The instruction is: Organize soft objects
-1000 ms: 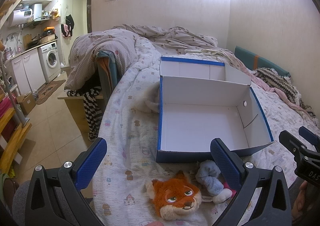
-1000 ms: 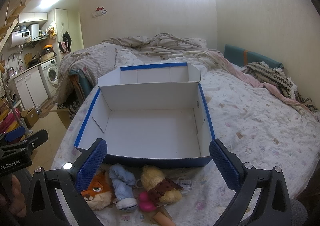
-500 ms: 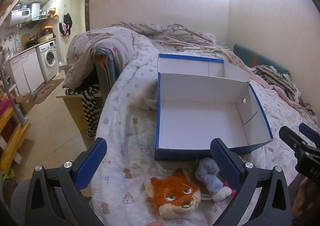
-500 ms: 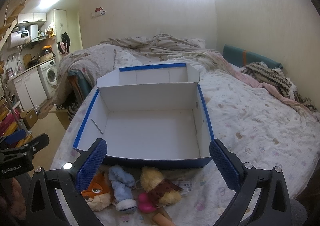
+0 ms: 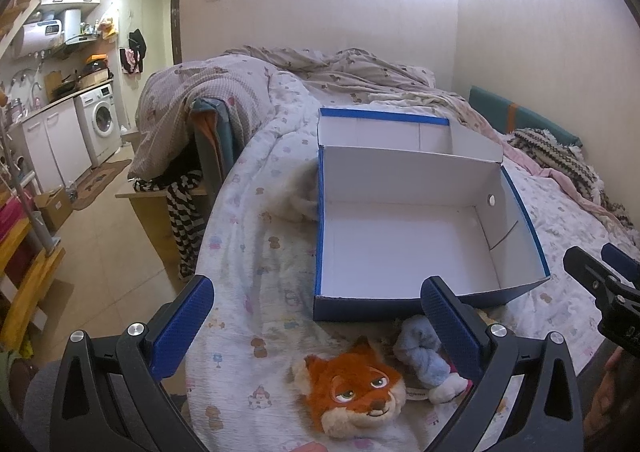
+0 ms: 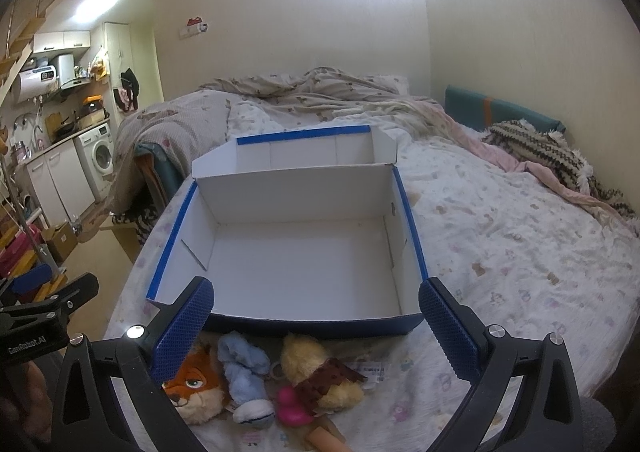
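Soft toys lie in a loose row on the bed just in front of the box's near wall: orange fox-head plush [image 5: 356, 388] [image 6: 196, 388] leftmost, light blue fuzzy plush [image 5: 424, 352] [image 6: 244, 372] beside it, then tan plush with brown patterned cloth [image 6: 320, 376], a pink rubber duck [image 6: 294, 410] touching its front. White cardboard box with blue edges [image 5: 320, 212] [image 6: 412, 220] sits open, lid flap folded back, nothing inside. Left gripper [image 5: 316, 320] spread wide, holding nothing, above the fox. Right gripper [image 6: 316, 320] spread wide too, nothing held, over the toy row. Bed's cartoon-print white sheet [image 5: 248, 252] [image 6: 500, 252] underneath; rumpled beige duvet [image 6: 304, 92] behind the box. Washing machine [image 5: 100, 120] far left.
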{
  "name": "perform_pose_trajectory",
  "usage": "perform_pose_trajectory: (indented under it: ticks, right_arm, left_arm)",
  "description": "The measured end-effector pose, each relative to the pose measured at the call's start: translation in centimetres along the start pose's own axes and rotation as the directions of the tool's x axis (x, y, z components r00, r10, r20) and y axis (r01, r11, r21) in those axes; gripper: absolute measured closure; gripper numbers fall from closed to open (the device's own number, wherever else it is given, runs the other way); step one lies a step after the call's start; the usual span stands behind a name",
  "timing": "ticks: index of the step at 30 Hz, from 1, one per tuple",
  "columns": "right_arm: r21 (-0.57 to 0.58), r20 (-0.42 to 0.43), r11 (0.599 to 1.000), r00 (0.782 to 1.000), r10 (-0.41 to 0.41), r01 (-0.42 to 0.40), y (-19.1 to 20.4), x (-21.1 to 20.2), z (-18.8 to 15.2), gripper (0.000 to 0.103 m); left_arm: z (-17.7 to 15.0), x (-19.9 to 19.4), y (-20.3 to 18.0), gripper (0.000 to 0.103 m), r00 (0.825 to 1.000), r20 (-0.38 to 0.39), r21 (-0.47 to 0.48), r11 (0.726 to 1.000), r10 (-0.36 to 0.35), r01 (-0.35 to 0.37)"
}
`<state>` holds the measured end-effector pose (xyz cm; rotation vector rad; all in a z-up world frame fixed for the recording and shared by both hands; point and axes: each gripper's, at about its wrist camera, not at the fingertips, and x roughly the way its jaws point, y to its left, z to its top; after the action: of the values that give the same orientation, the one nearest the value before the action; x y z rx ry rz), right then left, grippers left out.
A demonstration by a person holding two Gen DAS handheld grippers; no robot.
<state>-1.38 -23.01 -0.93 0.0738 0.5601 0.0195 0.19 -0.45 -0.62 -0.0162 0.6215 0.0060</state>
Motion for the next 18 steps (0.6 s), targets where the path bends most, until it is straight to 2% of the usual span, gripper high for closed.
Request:
perform_pose_trajectory:
  ticks: [18]
  right_arm:
    - [0.007, 0.003, 1.000, 1.000, -0.002, 0.002, -0.05, -0.14, -0.06, 0.000]
  left_arm:
    - [0.01, 0.06, 0.20, 0.000, 1.000, 0.003, -0.002, 1.000, 0.000, 0.000]
